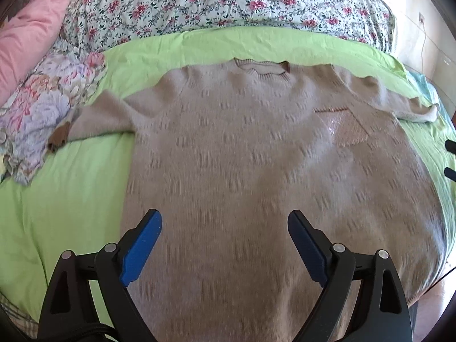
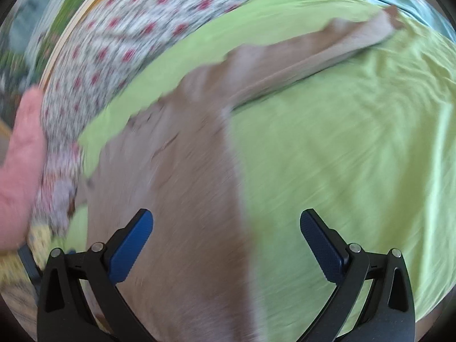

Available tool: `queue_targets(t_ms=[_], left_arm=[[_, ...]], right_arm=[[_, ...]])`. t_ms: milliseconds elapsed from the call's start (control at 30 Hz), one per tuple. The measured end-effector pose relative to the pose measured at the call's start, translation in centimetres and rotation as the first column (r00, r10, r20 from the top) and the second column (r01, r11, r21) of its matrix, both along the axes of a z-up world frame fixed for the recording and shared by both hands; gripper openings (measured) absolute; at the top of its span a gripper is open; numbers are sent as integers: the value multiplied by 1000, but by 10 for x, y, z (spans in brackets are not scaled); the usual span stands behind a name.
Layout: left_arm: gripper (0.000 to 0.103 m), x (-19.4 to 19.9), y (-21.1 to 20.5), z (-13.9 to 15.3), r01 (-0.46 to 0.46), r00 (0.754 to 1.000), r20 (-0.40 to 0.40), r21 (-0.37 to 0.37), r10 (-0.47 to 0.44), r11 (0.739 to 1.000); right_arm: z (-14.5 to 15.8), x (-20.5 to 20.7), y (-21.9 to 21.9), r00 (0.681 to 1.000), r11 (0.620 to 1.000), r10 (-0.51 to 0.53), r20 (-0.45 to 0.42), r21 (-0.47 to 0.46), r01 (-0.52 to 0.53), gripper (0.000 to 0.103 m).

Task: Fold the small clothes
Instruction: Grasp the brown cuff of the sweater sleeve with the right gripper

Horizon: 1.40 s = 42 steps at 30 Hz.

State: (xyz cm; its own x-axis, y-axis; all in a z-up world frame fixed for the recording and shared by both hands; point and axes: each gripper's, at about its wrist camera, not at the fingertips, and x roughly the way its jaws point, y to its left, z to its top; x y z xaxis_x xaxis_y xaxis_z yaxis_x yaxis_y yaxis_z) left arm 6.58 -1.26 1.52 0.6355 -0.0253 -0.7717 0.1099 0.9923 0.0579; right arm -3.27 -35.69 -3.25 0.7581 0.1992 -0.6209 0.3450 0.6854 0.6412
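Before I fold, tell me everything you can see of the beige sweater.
The beige sweater looks like soft knit, lying flat and face up on the green sheet, sleeves spread to both sides, ribbed collar away from the camera. One cuff is brown, near the floral cloth. A chest pocket shows. Neither open gripper holds it.

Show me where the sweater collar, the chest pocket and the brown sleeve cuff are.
sweater collar (image 1: 260, 67), left wrist view, ribbed neckline.
chest pocket (image 1: 346, 126), left wrist view, pocket face.
brown sleeve cuff (image 1: 59, 136), left wrist view, cuff ribbing.
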Motion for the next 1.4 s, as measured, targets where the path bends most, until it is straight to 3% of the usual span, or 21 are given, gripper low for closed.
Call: queue_targets(t_ms=[200,267,367,467,800,867,967,1200,1400], left_arm=[[92,25,-5,9,-8,1000,22,11,8,1000],[92,32,-6,10,-12,1000,21,7,11,1000],[92,43,-8,9,-19,1000,20,14,19,1000],[92,54,-9,5,-28,1000,8,26,28,999],[92,99,-14,-5,-70,997,-10,58,71,996],[92,105,-15,-7,-75,997,-15,60,76,995],[92,112,-17,-14,-73,997,-32,53,75,996],[92,111,-25,-23,-48,997,-51,51,50,998],[92,105,-18,-21,-52,997,-50,12,53,999]], right_arm=[[0,-7,-92,984,984,-178,20,13,178,94],[0,-6,-124,971,971,-238,15,10,237,82],[-9,-2,-173,947,943,-322,8,91,320,62],[-15,7,-214,916,911,-401,-15,99,401,53],[-57,57,-305,863,851,-500,-68,144,505,44],[-61,57,-312,860,848,-506,-63,148,509,26],[-57,60,-314,875,862,-483,-33,156,482,10],[-9,64,-281,922,928,-372,108,79,365,7],[56,102,-182,969,996,-84,232,9,84,7]])
